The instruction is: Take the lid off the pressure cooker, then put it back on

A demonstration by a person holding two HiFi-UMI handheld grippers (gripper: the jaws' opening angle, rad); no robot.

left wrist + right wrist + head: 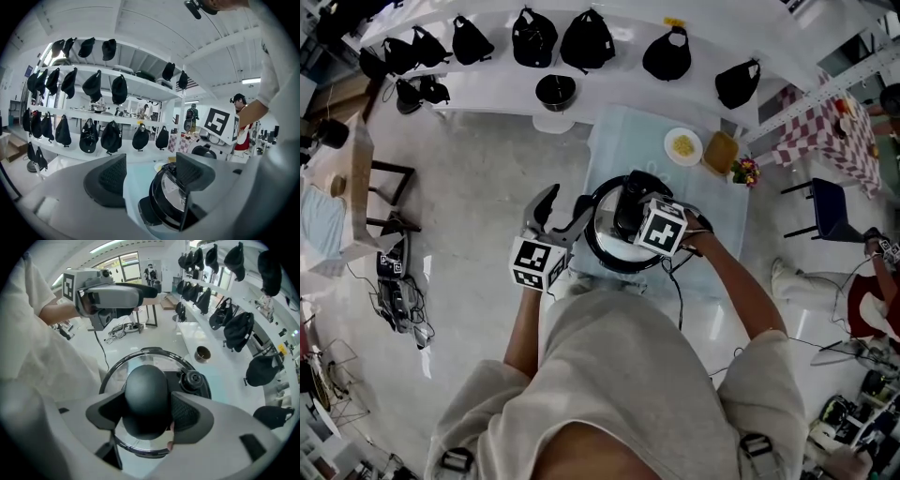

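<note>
The pressure cooker [598,246] stands on a light blue table [619,141], with its glass lid [140,364] on it. My right gripper [146,416] points down over the lid, and the black lid handle [145,394] lies between its widely spread jaws. The pads sit close beside the handle and I see no squeeze on it, so it counts as open. In the head view the marker cube hides this gripper's [630,211] tips. My left gripper [565,208] is open and empty just left of the cooker [171,197], near its side handle [147,213].
A plate of yellow food [682,145], a brown item [721,152] and flowers [744,172] sit on the table's far right. Behind stand white shelves with black caps [534,37] and a black bowl [555,91]. A chair [830,208] is at the right.
</note>
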